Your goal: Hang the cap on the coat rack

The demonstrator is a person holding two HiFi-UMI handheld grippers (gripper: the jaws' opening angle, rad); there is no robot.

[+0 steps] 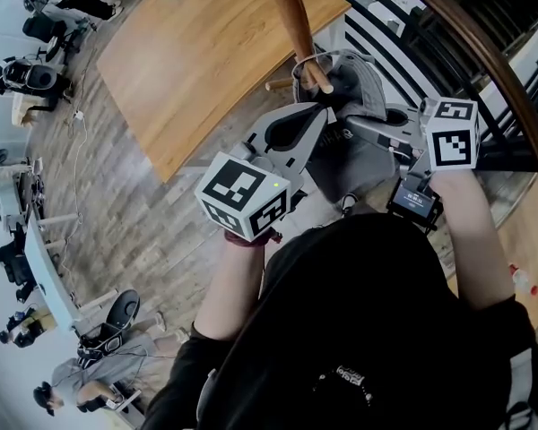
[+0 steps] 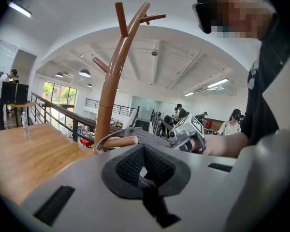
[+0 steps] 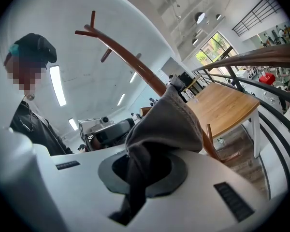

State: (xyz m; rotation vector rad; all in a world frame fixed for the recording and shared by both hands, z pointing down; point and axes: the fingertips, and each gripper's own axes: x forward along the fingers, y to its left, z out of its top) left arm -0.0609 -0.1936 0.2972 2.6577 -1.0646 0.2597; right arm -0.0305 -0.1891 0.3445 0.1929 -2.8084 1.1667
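The brown wooden coat rack [image 1: 291, 16] rises at top centre, and one short peg [image 1: 318, 77] pokes out by the grey cap [image 1: 363, 92]. The cap hangs stretched between both grippers, right at the peg. My left gripper [image 1: 316, 119] is shut, with a dark edge of the cap in its slit [image 2: 144, 170]. In the left gripper view the cap's rim [image 2: 150, 137] lies just behind the peg [image 2: 121, 141]. My right gripper [image 1: 377, 125] is shut on a fold of the cap [image 3: 164, 124], whose cloth runs down between the jaws. The rack's trunk [image 3: 130, 57] curves up behind it.
A wooden table [image 1: 197, 52] stands left of the rack, with a bottle [image 2: 24, 124] on it. A dark stair railing [image 1: 484, 52] curves along the right. Seated people and office chairs [image 1: 36, 79] line the far left floor.
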